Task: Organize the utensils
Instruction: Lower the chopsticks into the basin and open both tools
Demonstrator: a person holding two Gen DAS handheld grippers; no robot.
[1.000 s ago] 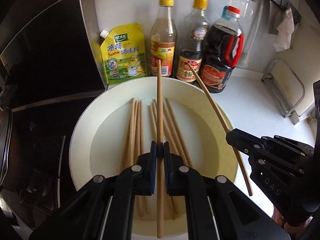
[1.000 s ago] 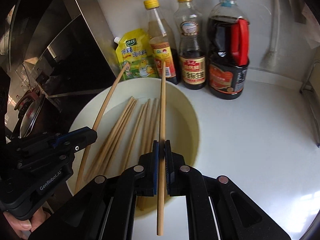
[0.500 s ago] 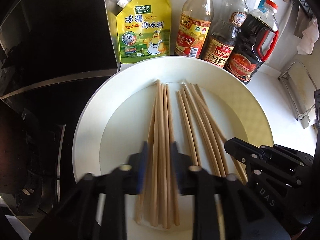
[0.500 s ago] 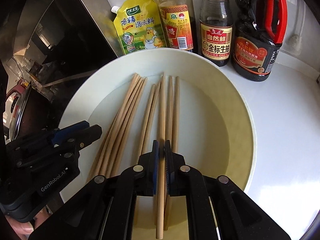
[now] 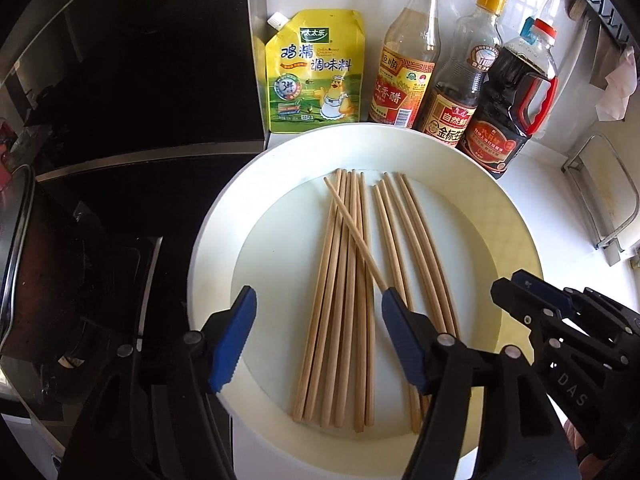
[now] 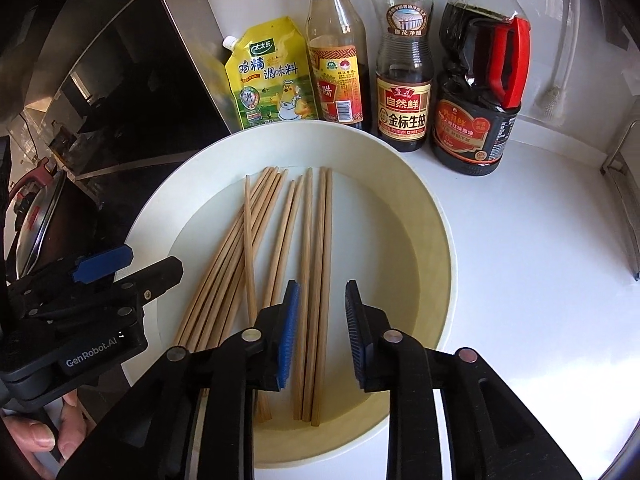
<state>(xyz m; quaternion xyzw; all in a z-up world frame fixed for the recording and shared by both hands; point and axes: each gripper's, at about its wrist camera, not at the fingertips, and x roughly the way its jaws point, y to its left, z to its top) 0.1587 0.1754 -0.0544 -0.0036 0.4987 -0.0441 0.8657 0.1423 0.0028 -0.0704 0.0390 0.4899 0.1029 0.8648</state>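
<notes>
Both tools stand empty over the plate (image 5: 208, 240). Left tool (image 5: 316, 300) has its jaws wide, spanning the left bundle (image 5: 340, 312) of chopsticks; right tool (image 6: 320, 292) is open more narrowly above the right bundle (image 6: 316, 280), two or three sticks showing between its pads. No stick is gripped by either.

All the chopsticks lie in the plate's well in two groups, roughly parallel, tips toward the bottles (image 5: 452, 92). One stick (image 5: 352, 228) lies askew: it starts at the far left of the left bundle and crosses over it diagonally, its near end running to the left tool's right pad (image 5: 400, 336).

Judging by this, the step in hand is tidying that stray stick. I would close the left tool on its near end only, where it clears the bundle, rather than clamping across the whole bundle, which would likely drag several sticks out of line. Lift slightly before swinging it parallel, then set it down beside its neighbours with the ends level. Keep the right tool clear or resting lightly on its own group so nothing rolls. The plate sits on the white tabletop (image 6: 540, 280) with its left rim over the dark stove edge, so press down gently.
</notes>
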